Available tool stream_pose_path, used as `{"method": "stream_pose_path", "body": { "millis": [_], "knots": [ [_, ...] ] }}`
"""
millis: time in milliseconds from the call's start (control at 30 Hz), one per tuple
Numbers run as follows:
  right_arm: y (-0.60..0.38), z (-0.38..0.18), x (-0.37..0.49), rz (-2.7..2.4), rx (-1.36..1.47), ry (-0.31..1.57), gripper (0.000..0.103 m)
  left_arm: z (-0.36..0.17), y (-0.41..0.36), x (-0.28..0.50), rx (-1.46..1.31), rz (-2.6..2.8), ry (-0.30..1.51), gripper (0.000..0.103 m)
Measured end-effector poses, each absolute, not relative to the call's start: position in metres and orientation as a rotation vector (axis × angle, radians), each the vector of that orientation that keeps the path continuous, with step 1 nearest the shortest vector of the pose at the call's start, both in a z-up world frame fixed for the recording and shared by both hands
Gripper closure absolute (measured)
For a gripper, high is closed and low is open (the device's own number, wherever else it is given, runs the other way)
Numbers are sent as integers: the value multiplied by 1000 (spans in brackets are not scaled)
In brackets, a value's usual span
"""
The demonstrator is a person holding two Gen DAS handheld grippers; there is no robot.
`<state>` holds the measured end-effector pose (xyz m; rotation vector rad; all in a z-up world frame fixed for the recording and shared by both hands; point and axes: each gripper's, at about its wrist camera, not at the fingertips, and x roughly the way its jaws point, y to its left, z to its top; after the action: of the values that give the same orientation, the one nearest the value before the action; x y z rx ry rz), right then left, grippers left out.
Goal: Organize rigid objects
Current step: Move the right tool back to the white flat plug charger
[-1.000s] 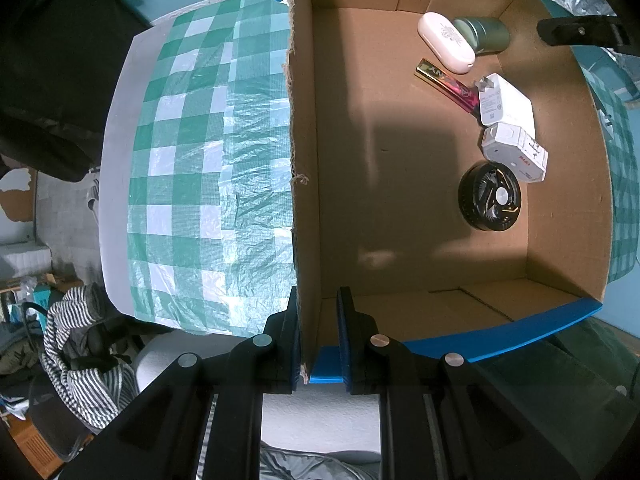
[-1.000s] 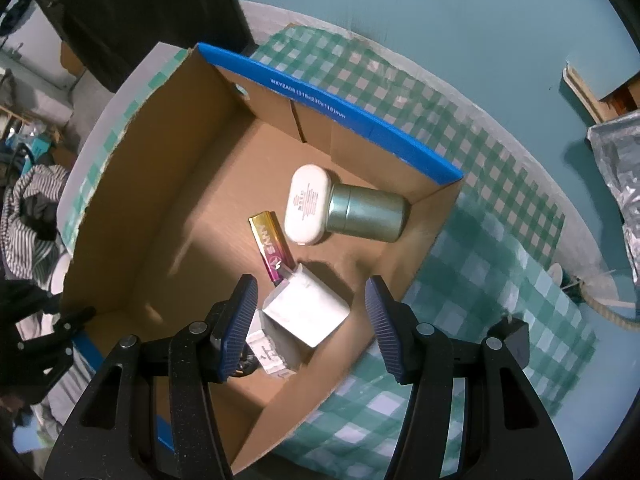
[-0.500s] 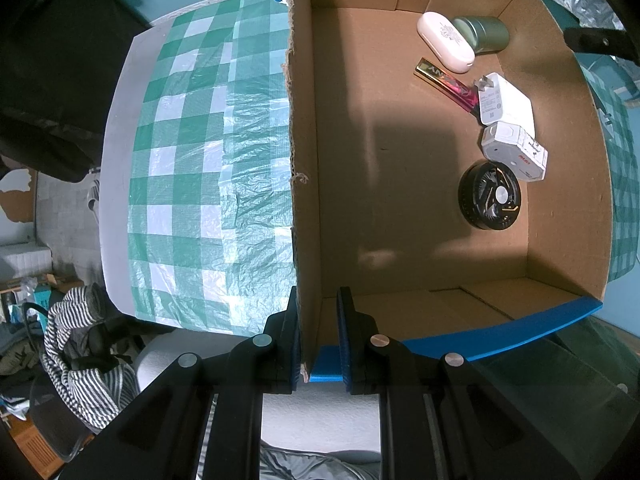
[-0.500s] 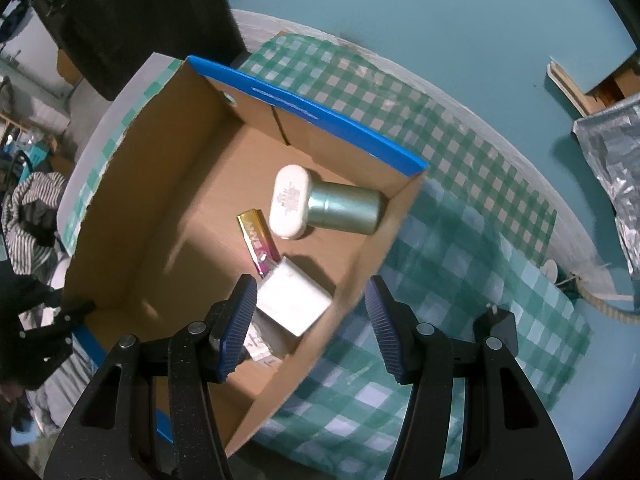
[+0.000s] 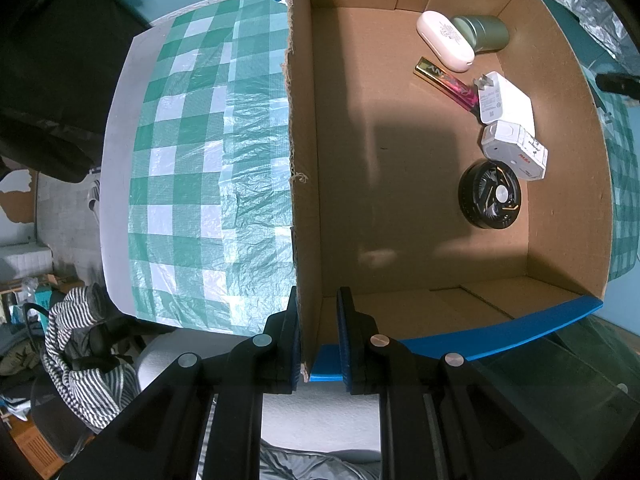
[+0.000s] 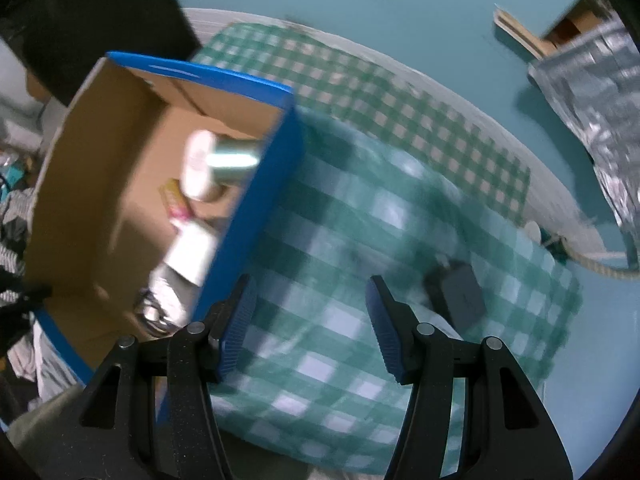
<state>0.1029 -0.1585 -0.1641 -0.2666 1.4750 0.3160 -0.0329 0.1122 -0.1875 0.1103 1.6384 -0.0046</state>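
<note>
A cardboard box [image 5: 304, 160] with blue outer walls stands on a green checked cloth. My left gripper [image 5: 318, 332] is shut on the box's near wall at its corner. Inside lie a white oval case [image 5: 444, 40], a green tin [image 5: 484, 32], a gold-and-pink tube [image 5: 446, 84], a white charger [image 5: 506, 100], a small white carton [image 5: 516, 150] and a round black fan [image 5: 490, 194]. My right gripper [image 6: 308, 324] is open and empty, above the cloth [image 6: 352, 240] just right of the box [image 6: 256, 196]. A dark grey flat object [image 6: 460, 296] lies on the cloth to its right.
The table's white edge [image 5: 116, 160] and teal floor [image 6: 400, 8] surround the cloth. A silver foil bag [image 6: 600, 92] and a rope [image 6: 592, 266] lie at the right. A chair with striped fabric [image 5: 76, 352] stands beyond the table's left end.
My right gripper has moved rightward from over the box's contents to over the cloth outside the box wall; its view is blurred. My left gripper and the box have not moved.
</note>
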Motion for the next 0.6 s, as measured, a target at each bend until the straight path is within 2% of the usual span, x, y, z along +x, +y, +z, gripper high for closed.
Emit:
{"method": "stream_pose_path", "body": {
  "millis": [233,300,600],
  "knots": [
    [-211,-182,107,183,-227,1531,45,-187,112,-33,110,-4,1638,88],
    [-226,-186,108,135,-199,1557,40,-187,112,-33,112,-5,1638,88],
    [-268,-204,113,-23,-16,1632,37,-187,112,-33,113,-4,1638,88]
  ]
}}
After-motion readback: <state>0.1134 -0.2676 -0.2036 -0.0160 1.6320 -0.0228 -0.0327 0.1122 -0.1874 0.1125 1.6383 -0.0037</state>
